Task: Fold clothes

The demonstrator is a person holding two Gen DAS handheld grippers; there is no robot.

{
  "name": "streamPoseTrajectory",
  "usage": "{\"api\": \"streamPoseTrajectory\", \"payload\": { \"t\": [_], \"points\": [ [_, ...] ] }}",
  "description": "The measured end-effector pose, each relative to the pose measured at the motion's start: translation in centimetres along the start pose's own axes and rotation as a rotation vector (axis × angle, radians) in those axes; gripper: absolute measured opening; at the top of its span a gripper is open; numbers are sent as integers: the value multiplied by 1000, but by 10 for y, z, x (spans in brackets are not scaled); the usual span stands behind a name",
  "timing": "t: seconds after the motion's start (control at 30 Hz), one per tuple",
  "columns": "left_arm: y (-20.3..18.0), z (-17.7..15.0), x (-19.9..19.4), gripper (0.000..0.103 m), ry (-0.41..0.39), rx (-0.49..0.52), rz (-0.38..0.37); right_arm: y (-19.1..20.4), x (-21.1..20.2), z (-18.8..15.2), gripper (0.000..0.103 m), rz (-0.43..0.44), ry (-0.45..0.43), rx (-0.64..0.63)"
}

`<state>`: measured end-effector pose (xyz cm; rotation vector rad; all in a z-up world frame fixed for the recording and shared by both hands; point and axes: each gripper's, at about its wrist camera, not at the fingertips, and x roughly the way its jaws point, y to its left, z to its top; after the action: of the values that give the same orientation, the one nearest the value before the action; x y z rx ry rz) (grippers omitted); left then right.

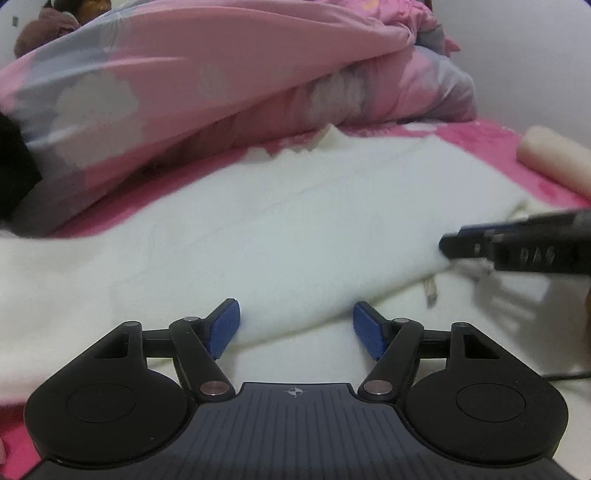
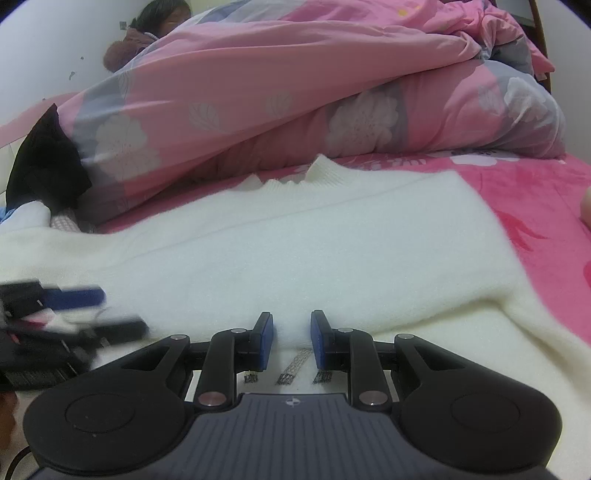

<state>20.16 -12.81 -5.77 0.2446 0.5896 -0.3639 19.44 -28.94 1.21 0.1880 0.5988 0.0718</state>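
Observation:
A white knit sweater [image 1: 277,229] [image 2: 314,236] lies spread on the bed, its ribbed collar [image 2: 321,170] at the far side. A folded layer of it lies over a lower white layer. My left gripper [image 1: 297,326] is open, its blue pads wide apart on either side of the folded edge and not pressing it. My right gripper [image 2: 292,338] is shut on a raised bit of the sweater's near edge. In the left wrist view the right gripper [image 1: 448,245] reaches in from the right at the fold's edge. The left gripper [image 2: 110,310] shows blurred at the left of the right wrist view.
A bulky pink floral duvet [image 1: 221,74] [image 2: 277,92] is heaped behind the sweater. The pink bedsheet [image 2: 535,192] shows to the right. A black garment [image 2: 44,166] lies at the far left. A person [image 2: 159,18] is at the back. Grey woven marks [image 2: 291,369] sit on the lower layer.

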Motion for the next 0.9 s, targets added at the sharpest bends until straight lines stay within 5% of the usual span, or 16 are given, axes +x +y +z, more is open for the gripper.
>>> {"api": "streamPoseTrajectory", "payload": {
  "t": [0.9],
  "points": [
    [8, -3, 2, 88, 18, -53, 22, 2, 1, 0, 25, -9, 1, -16]
  ]
}}
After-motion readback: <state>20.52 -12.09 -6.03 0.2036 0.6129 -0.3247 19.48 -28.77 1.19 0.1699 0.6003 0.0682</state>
